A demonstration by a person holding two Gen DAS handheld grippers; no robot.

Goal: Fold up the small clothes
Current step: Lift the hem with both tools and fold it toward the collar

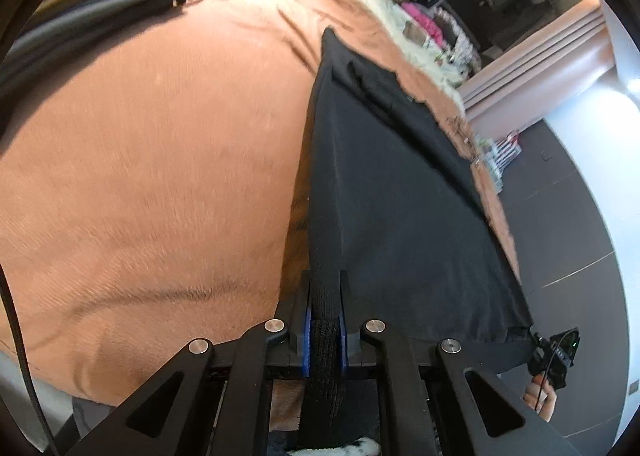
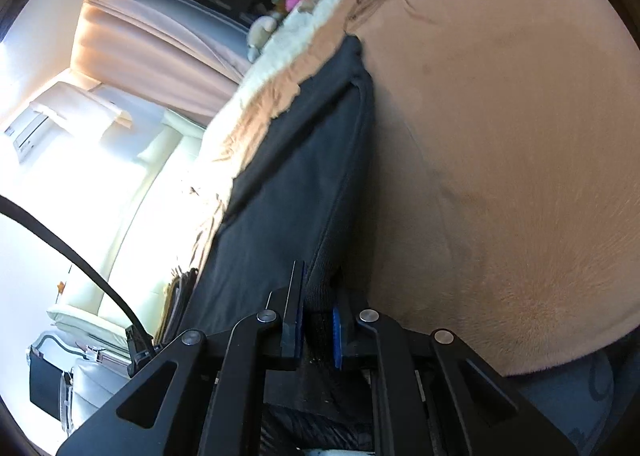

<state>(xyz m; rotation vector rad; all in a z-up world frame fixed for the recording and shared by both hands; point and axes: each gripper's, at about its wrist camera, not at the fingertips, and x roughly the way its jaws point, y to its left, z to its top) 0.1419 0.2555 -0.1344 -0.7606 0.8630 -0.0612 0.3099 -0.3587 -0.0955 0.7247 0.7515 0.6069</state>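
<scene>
A black knit garment (image 1: 384,184) lies along the edge of a bed covered by a rust-brown fleece blanket (image 1: 152,144). Both claws have pinched its near hem, so the fold looks ready to begin; next, both corners likely need carrying together toward the far edge. The left gripper (image 1: 325,320) is clamped narrow on a ribbed corner. The right gripper (image 2: 316,316) likewise pinches the other corner.

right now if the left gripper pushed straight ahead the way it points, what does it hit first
The black garment itself: the left gripper is shut on its ribbed edge, and the cloth stretches ahead along the line. Beyond it, probably the orange blanket, though depth is unclear.
</scene>
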